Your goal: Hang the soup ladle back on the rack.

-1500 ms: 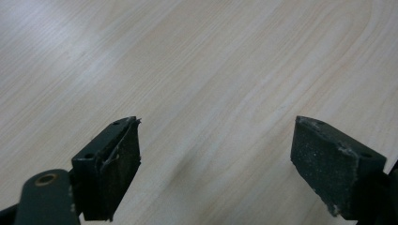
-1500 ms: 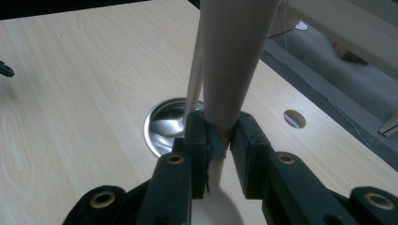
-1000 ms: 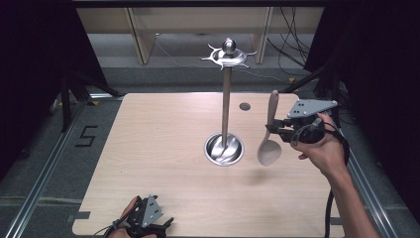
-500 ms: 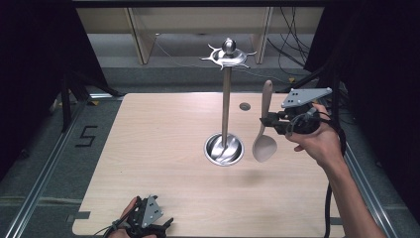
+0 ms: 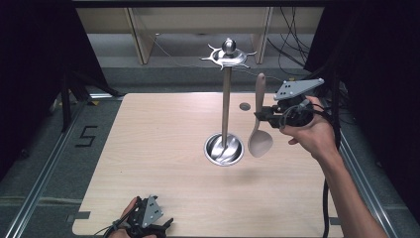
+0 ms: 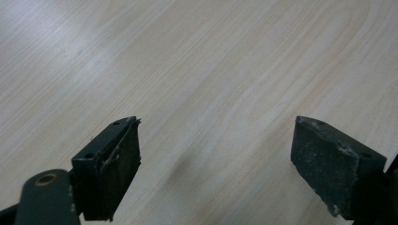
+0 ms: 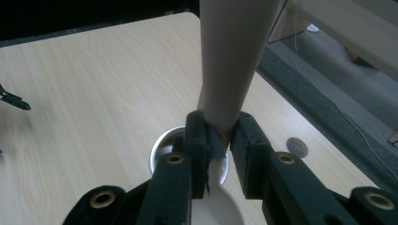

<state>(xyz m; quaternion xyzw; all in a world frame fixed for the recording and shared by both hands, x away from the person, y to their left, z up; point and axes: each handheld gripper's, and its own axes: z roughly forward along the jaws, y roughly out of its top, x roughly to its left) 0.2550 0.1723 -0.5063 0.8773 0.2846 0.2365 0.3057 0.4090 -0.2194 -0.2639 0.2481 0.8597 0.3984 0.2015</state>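
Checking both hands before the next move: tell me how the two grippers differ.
The right gripper is shut on the spoon, held upright above the table beside the stand; the left gripper is open and holds nothing. The right is raised; the left sits low at the near edge. Both have black jaws.

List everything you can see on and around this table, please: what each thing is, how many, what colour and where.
table: one, light wood, centre of the high view
utensil stand: one, silver metal, upright pole with a hooked crown on a round base, middle of the table
spoon: one, pale beige, held upright above the table right of the stand, bowl end down
round hole cover: one, grey, far part of the table
shelving: one, pale wood, behind the table
cables: several, dark, on the floor behind
right gripper: one, black, shut on the spoon's handle
left gripper: one, black, open, low over the table's near edge
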